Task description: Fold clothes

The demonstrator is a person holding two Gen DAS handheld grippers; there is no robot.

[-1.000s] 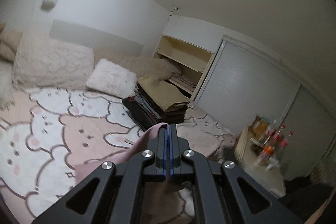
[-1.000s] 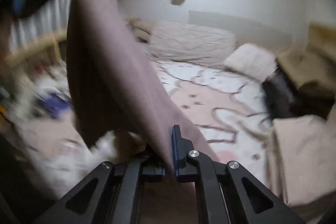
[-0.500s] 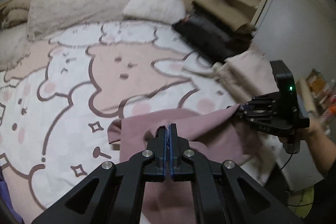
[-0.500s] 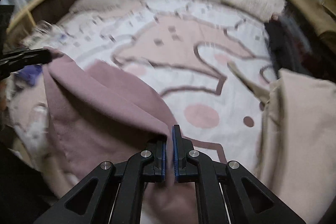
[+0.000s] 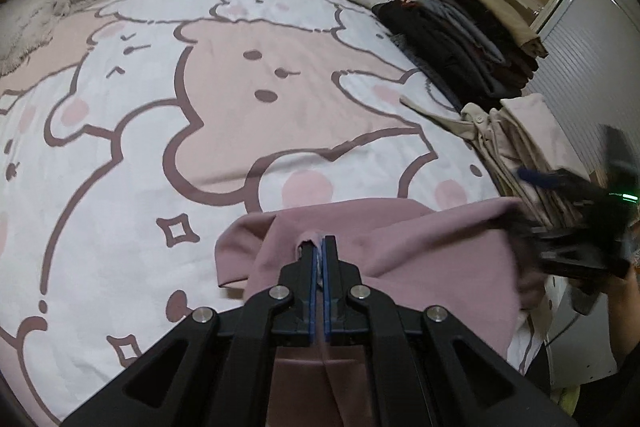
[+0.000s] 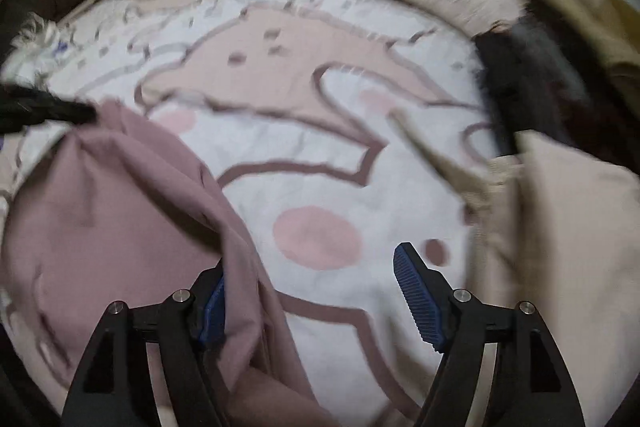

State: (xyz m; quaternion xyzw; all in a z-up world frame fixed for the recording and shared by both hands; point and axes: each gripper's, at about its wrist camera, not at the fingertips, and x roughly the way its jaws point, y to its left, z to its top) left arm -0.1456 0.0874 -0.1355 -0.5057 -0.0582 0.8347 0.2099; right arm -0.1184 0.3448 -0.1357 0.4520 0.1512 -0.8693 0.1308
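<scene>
Left gripper [image 5: 319, 247]: jaws closed on a fold of the mauve garment [image 5: 400, 239]. Right gripper [image 6: 312, 291]: jaws wide open; garment edge touches its left pad only. Garment lies rumpled on bed [image 5: 120, 155], near edge.

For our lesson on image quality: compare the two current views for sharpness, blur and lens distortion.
Left wrist view: mostly sharp, the pink garment and bedspread print crisp, only the right gripper at the edge smeared. Right wrist view: motion-blurred throughout, the dark clothes stack streaked. Both views: fisheye bending, dark rounded corners.
</scene>
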